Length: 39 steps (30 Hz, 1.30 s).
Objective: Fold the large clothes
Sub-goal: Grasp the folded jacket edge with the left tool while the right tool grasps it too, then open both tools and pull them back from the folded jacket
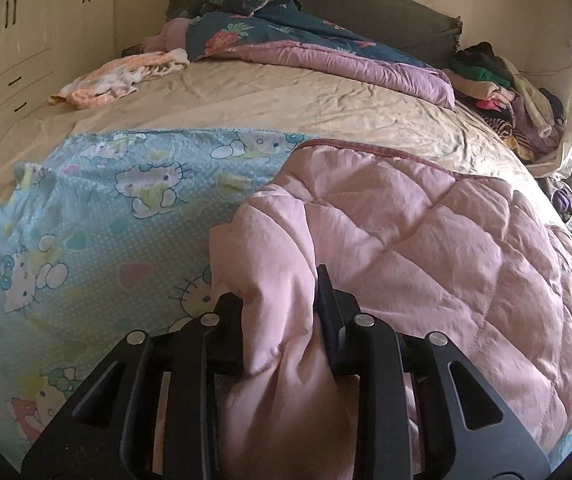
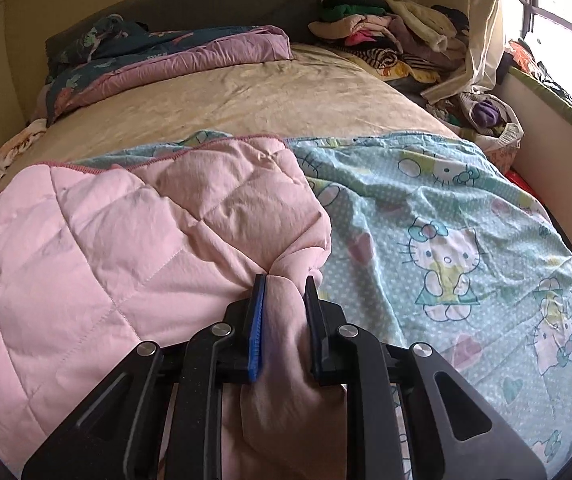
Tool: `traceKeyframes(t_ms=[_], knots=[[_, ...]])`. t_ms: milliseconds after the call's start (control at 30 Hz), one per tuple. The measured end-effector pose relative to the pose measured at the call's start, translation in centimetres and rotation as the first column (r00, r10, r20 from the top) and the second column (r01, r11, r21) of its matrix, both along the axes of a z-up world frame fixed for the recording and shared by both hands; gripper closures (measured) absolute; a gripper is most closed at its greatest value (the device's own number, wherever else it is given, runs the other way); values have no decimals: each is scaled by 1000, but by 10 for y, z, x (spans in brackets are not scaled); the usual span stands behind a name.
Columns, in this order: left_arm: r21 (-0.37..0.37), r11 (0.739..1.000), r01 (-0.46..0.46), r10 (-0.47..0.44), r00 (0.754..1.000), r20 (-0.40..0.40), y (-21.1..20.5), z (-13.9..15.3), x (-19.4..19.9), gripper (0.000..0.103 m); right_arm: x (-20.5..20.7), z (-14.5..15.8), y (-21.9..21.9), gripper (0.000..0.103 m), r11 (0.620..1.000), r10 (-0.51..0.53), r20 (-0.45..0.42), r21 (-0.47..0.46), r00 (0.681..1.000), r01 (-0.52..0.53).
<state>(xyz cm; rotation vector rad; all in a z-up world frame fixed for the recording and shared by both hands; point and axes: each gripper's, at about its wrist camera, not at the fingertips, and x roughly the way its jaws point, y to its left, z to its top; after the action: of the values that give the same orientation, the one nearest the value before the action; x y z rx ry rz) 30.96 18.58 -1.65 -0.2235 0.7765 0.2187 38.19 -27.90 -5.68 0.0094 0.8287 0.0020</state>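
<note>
bed [image 1: 286,96] fills both views, its tan sheet wrinkled and bare across the middle. on the near half lies a quilt [image 2: 86,240], pink quilted side turned up over its blue cartoon-cat printed side [image 1: 98,200], which spreads flat to the left in the left wrist view and to the right in the right wrist view. at the far end, against the dark headboard [image 1: 366,12], sits a bunched purple and dark floral comforter [image 1: 286,44]. a heap of mixed clothes [image 2: 386,36] is piled at the far right corner, near the window curtain [image 2: 482,20]. a small peach and white garment [image 1: 118,78] lies at the far left edge, beside the cream wardrobe [image 1: 26,40]. the left gripper [image 1: 282,300] is clamped on a thick gathered fold of the pink quilt. the right gripper [image 2: 286,296], one finger faced with a blue pad [image 2: 257,328], is likewise clamped on a bunched pink fold.
</note>
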Motion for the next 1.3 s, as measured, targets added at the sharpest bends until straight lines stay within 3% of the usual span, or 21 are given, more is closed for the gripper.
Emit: traceKeyframes(t_ms=[167,367,433,567,633,733,867,1033,1300], knots=[[-2,1000,-1,1,1000,-2,1,-1,0,82,-5,-5,-3,83,1000,-25,-12,2,1000,26],[-12,1000,-14,14,1000,2,2,-1,-7,80,-14,-5,-11,70,997,-65,-34,37,997,66],[-18,1000,-19,19,1000,-1,3,0,-11,78,-19,-2,-11,49,996,-75,-36,36,997,76],[-20,1000,-23,23,1000,-1,3,6,-17,75,-37,6,-18,33,992,-87,-19,93,996,88],[-27,999,-19,20,1000,3,2,10,-21,64,-46,11,-15,21,992,-71,2,101,997,71],[-31,999,-12,12,1000,9,-1,17,-27,56,-59,22,-10,11,993,-48,34,108,998,44],[-32,999,-8,9,1000,23,-6,27,-36,41,-75,38,-3,9,992,-13,70,127,997,4],[-37,999,-3,4,999,52,-12,46,-49,9,-93,57,4,5,989,21,107,146,994,-37],[-43,999,12,-8,995,96,-24,79,-73,9,-120,85,12,4,987,50,161,142,986,-73]])
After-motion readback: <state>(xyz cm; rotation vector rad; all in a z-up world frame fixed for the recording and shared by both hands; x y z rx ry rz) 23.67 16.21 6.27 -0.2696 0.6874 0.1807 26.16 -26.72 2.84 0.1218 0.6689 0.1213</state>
